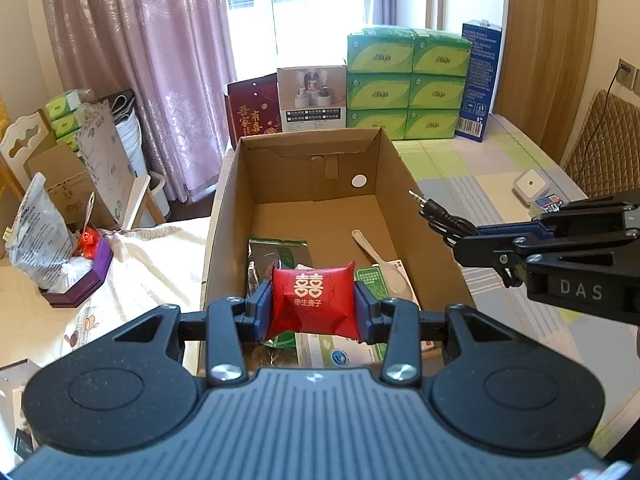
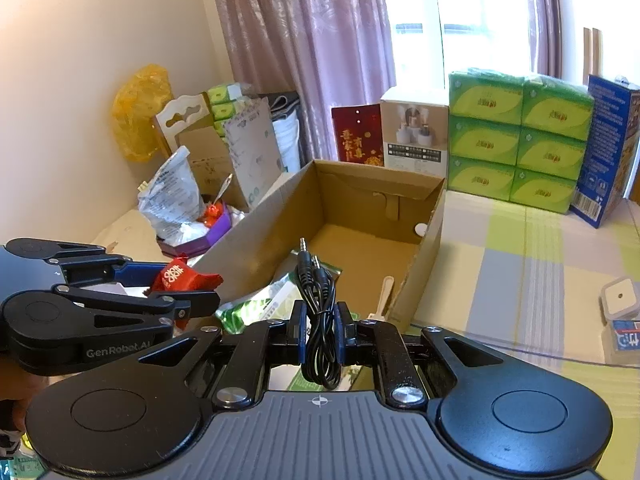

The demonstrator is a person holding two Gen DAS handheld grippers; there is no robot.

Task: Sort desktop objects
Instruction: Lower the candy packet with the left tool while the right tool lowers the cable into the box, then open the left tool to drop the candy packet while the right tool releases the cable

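The cardboard box (image 1: 312,200) is open on top, and the far half of its floor is bare. A spoon (image 1: 380,260) and packets (image 1: 280,256) crowd its near end. Stacked tissue packs (image 1: 408,84) wall off the space behind it. To its right, the bench (image 1: 480,176) lies open up to a small white case (image 1: 531,185).

Red candy packet (image 1: 313,300) and coiled black audio cable (image 2: 319,320) held, seemingly above cardboard box (image 1: 394,184).

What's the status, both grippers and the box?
Left gripper shut on red packet, over box. Right gripper shut on audio cable, near box edge. Box holds spoon, packets. Nothing blocking.
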